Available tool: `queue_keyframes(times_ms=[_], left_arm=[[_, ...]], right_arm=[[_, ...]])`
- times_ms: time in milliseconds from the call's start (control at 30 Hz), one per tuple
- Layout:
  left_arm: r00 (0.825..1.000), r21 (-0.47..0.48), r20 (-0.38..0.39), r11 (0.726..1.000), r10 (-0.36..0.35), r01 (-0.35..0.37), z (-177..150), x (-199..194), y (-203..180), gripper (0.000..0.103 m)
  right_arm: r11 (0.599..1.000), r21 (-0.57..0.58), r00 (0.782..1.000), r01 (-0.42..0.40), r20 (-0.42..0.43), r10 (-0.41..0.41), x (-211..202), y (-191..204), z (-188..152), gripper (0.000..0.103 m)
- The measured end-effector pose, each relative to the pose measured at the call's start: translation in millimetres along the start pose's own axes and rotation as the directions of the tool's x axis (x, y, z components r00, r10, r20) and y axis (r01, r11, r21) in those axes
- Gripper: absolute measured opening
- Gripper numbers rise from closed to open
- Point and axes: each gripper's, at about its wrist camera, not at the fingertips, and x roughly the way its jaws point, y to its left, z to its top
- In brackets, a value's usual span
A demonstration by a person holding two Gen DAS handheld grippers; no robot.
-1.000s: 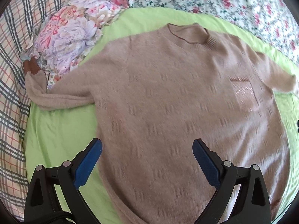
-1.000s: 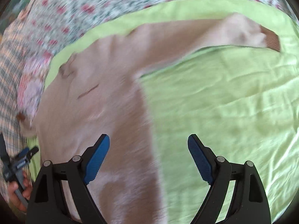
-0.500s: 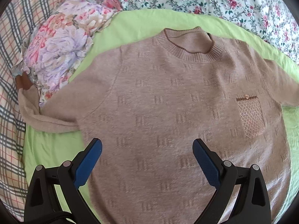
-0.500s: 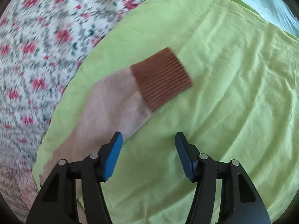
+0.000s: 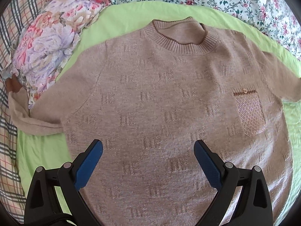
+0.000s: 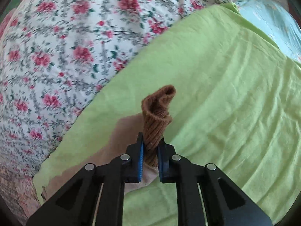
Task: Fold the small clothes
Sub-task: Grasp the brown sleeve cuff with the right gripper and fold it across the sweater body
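Note:
A small tan knit sweater (image 5: 169, 101) lies flat, front up, on a lime green sheet (image 5: 43, 150), collar (image 5: 180, 39) at the far side and a sparkly chest pocket (image 5: 248, 111) on the right. Its left sleeve (image 5: 35, 120) bends back toward a floral cloth. My left gripper (image 5: 147, 160) is open above the sweater's lower body. My right gripper (image 6: 151, 146) is shut on the brown ribbed cuff (image 6: 158, 116) of the right sleeve (image 6: 105, 150), which is lifted and bunched above the sheet.
A crumpled floral cloth (image 5: 50, 43) lies at the sweater's left shoulder. A rose-print bedspread (image 5: 225, 1) runs along the far side, also in the right wrist view (image 6: 75, 47). A plaid blanket (image 5: 9, 113) borders the left. A pale blue cloth (image 6: 270, 26) lies far right.
My right gripper swung to the sleeve end, closed on the brown cuff and lifted it. My left gripper moved in closer over the sweater's body and stayed open.

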Motion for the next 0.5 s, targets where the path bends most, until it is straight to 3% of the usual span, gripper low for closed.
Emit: queue_keyframes(times_ms=[133, 200, 333, 500], left_arm=[[1.0, -0.015, -0.003, 1.0, -0.018, 0.018, -0.1, 2.1, 5.9, 0.098], [1.0, -0.021, -0.002, 0.999, -0.027, 0.027, -0.5, 2.0, 9.3, 0.098], [0.999, -0.038, 0.005, 0.998, -0.053, 0.053, -3.7, -1.2, 20.7, 0.098], [0.994, -0.052, 0.028, 0.993, -0.101, 0.103, -7.0, -7.5, 39.2, 0.098]], right_arm=[[0.982, -0.111, 0.986, -0.155, -0.076, 0.147, -14.3, 69.2, -34.0, 0.013], [0.954, -0.154, 0.96, -0.257, -0.152, 0.234, -14.9, 110.2, -60.2, 0.013], [0.857, -0.231, 0.861, -0.461, -0.347, 0.371, -8.9, 206.4, -133.8, 0.013], [0.726, -0.261, 0.711, -0.636, -0.565, 0.42, 12.0, 313.4, -235.0, 0.013]])
